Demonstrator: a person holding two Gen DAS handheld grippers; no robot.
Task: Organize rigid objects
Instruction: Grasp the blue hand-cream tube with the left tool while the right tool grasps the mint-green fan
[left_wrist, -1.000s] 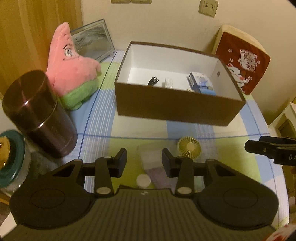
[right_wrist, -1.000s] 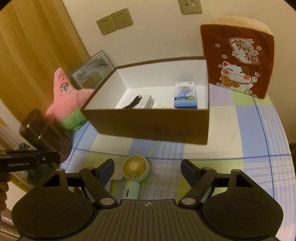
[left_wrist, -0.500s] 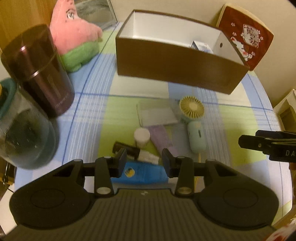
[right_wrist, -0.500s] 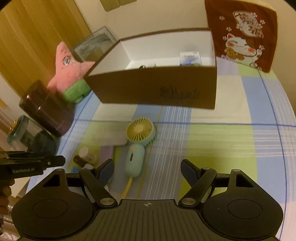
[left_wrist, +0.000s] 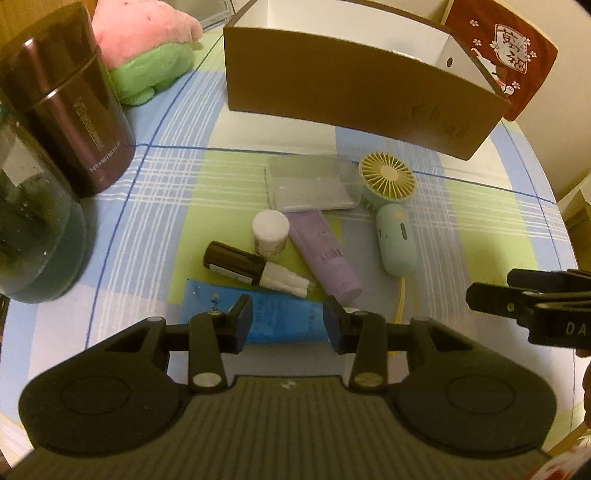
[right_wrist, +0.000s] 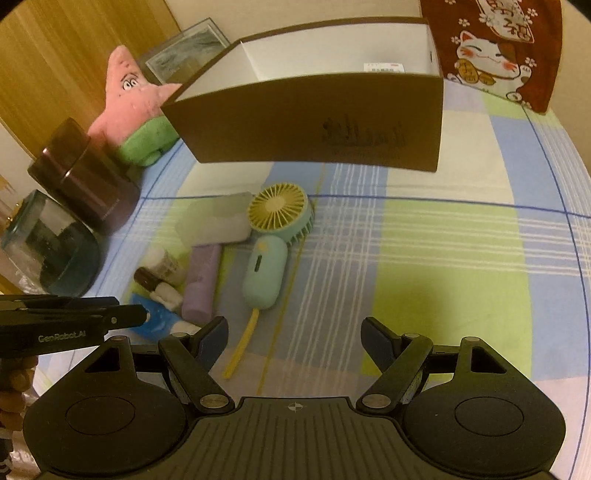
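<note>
A pile of small items lies on the checked tablecloth in front of a brown box (left_wrist: 354, 99) (right_wrist: 314, 125) with a white inside. The pile holds a clear plastic case (left_wrist: 310, 182), a mint handheld fan (left_wrist: 391, 206) (right_wrist: 273, 243), a purple tube (left_wrist: 325, 251), a white-capped jar (left_wrist: 270, 234), a dark bottle (left_wrist: 236, 264) and a blue packet (left_wrist: 280, 317). My left gripper (left_wrist: 288, 321) is open just above the blue packet. My right gripper (right_wrist: 293, 338) is open and empty, right of the pile, near the fan's yellow strap (right_wrist: 243, 345).
A dark brown canister (left_wrist: 62, 99) and a glass jar (left_wrist: 33, 229) stand at the left. A pink and green plush (right_wrist: 136, 110) leans by the box. A red cat-print bag (right_wrist: 495, 48) stands behind the box. The tablecloth (right_wrist: 461, 258) stretches to the right of the pile.
Both grippers have tilted down and drawn nearer to the table, so the pile has come into full view. The left gripper now hovers over the blue packet. Both stay open.
</note>
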